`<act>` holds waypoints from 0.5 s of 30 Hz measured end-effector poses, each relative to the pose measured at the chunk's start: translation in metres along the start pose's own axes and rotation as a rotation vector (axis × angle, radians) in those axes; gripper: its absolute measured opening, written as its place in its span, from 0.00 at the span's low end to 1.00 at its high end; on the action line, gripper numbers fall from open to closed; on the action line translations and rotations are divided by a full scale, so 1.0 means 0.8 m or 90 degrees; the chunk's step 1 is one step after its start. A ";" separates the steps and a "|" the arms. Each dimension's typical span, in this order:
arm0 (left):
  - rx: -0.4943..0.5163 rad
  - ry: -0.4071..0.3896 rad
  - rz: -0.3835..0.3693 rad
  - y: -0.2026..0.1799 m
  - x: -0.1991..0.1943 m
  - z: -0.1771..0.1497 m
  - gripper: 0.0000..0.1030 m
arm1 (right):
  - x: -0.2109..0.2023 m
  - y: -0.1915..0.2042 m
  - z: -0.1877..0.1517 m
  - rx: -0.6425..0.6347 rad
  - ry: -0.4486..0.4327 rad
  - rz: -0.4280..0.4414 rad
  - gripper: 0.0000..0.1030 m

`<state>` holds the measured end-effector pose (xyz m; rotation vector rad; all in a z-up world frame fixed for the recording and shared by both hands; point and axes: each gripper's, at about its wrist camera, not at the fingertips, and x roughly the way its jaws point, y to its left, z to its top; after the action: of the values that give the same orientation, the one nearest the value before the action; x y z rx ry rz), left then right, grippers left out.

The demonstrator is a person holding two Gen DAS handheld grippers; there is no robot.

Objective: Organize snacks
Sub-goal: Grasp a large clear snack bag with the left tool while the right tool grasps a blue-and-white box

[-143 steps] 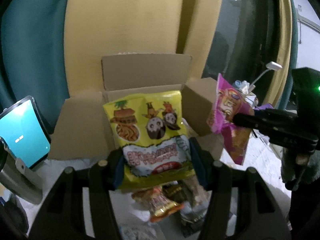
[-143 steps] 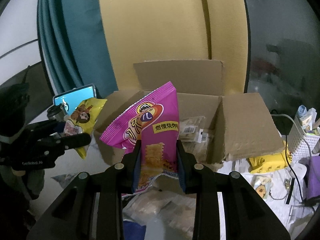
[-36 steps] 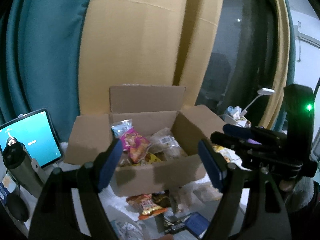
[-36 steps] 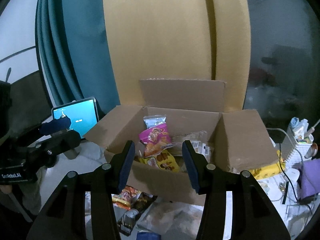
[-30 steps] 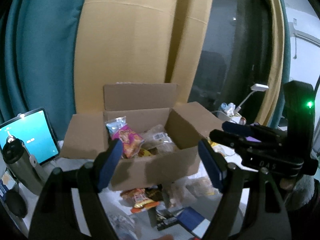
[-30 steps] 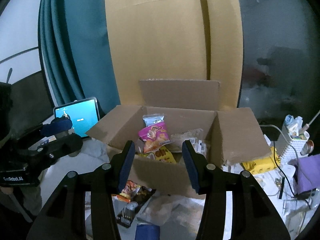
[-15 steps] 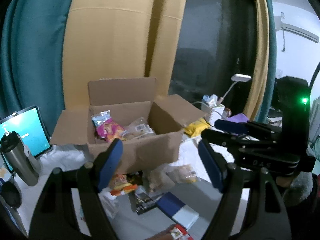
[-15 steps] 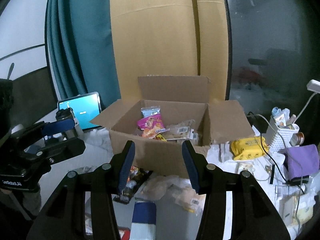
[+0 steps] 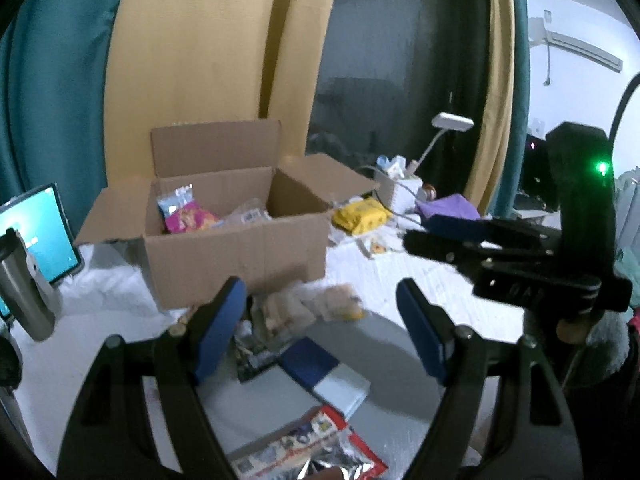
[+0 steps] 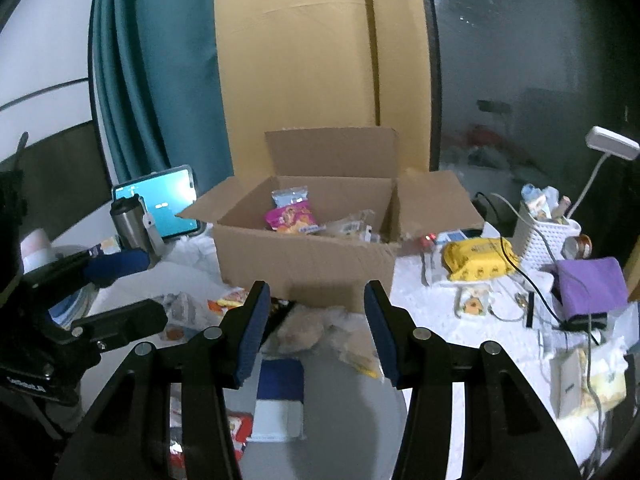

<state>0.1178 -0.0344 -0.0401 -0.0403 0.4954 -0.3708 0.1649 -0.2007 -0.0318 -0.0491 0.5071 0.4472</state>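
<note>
Both grippers stand with jaws apart and nothing between the blue pads. Left gripper (image 9: 320, 332) is spread wide, hovering above the loose items in front of the cardboard box (image 9: 236, 256); right gripper (image 10: 316, 328) is spread more narrowly, aimed at the same ground from its own side, and shows in the left wrist view as a black body with a green light at far right.

Cardboard box sits on the white table (image 10: 416, 292), all four flaps folded outward, in front of a yellow curtain (image 10: 296, 44). Inside it: a pink snack bag (image 10: 291, 217) leaning toward the left half, a pale blue packet (image 10: 289, 196) just behind it, and clear-wrapped packets (image 10: 352, 226) to the right of the pink bag.

Outside the box, at the foot of its front wall, lie several clear-wrapped pale snacks (image 9: 308, 308), blurred. A blue-and-white packet (image 10: 280, 396) lies nearer the cameras, below the right gripper's pads. A red-edged foil bag (image 9: 312, 452) lies at the bottom edge of the left wrist view. An orange packet (image 10: 232, 298) lies left of the box front.

Left of the box: a steel tumbler (image 10: 130, 222) touching or just before a lit tablet (image 10: 160, 200). Right of the box: a yellow pack (image 10: 478, 264), a white basket (image 10: 544, 240), a purple cloth (image 10: 590, 284)
</note>
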 end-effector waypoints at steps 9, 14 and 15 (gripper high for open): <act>-0.023 0.049 0.002 0.015 0.000 -0.055 0.78 | -0.008 0.000 -0.050 0.009 0.042 -0.018 0.50; -0.043 0.090 0.009 0.027 0.009 -0.089 0.78 | 0.000 0.000 -0.085 0.029 0.078 -0.019 0.50; -0.045 0.102 0.008 0.030 0.013 -0.095 0.78 | 0.001 0.000 -0.091 0.032 0.084 -0.021 0.50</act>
<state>0.0988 -0.0122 -0.1146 -0.0761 0.6665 -0.3451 0.1322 -0.2113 -0.0960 -0.0395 0.6463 0.4006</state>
